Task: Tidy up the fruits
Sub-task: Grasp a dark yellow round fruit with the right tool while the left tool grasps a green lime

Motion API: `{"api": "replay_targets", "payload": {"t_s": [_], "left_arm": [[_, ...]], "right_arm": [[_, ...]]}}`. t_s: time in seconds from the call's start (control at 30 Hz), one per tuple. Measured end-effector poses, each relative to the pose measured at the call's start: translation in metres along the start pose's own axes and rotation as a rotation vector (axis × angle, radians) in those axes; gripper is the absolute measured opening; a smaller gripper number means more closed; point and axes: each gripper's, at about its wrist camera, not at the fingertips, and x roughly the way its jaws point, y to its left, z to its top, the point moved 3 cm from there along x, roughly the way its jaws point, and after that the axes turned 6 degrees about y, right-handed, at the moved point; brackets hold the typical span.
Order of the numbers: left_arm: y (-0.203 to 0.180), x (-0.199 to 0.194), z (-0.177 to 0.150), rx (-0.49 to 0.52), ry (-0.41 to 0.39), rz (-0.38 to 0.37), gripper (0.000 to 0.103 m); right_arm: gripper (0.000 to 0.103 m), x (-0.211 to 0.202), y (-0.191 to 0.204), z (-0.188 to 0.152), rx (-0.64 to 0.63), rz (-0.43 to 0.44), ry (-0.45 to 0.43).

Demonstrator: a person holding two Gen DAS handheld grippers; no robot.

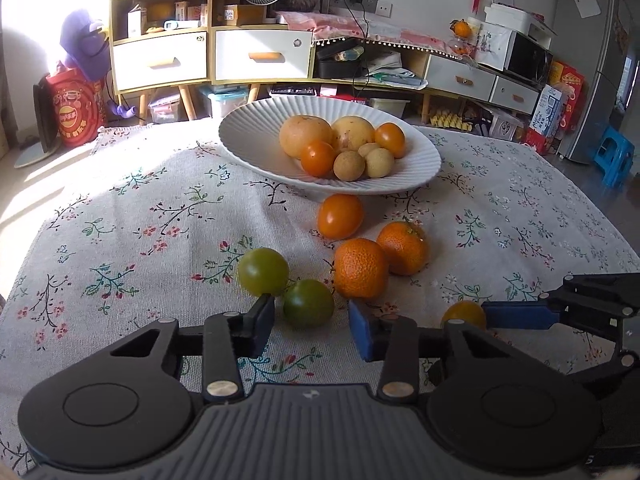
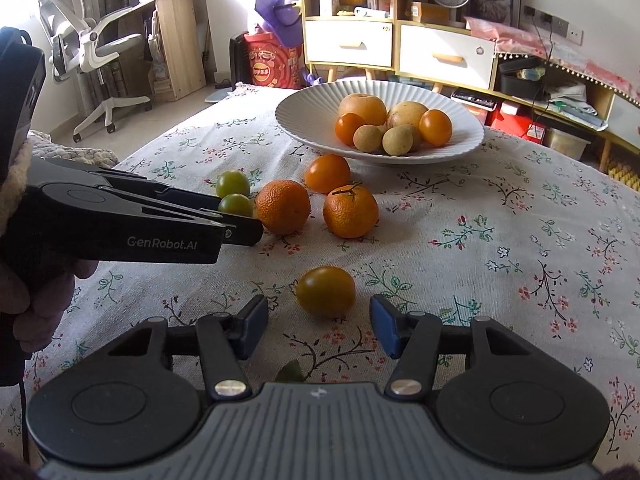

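Note:
A white ribbed bowl (image 1: 248, 136) (image 2: 304, 108) holds several fruits. On the floral cloth lie two mandarins (image 1: 361, 268) (image 2: 350, 211), an orange tomato (image 1: 340, 216) (image 2: 327, 173), two green tomatoes (image 1: 308, 303) (image 2: 235, 204) and a dark yellow tomato (image 1: 464, 315) (image 2: 326, 291). My left gripper (image 1: 312, 326) is open and empty, with the nearer green tomato just ahead between its fingertips. My right gripper (image 2: 319, 326) is open and empty, with the dark yellow tomato just ahead between its fingertips. The right gripper also shows in the left wrist view (image 1: 520, 314), the left one in the right wrist view (image 2: 240, 228).
The table carries a floral cloth (image 1: 140, 220) (image 2: 520, 240). Behind it stand shelves with drawers (image 1: 208, 56), a fridge (image 1: 592, 72) and a blue stool (image 1: 614, 152). An office chair (image 2: 92, 52) stands at the far left.

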Motion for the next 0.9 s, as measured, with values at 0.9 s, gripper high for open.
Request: {"api": "replay_targets", "payload": {"t_s": [0.9], "left_arm": [[-0.0004, -0.0034, 0.0030, -0.012, 0.025, 0.002, 0.012]], "right_arm": [[0.029, 0.0006, -0.0053, 0.0073, 0.011, 0.015, -0.008]]}}
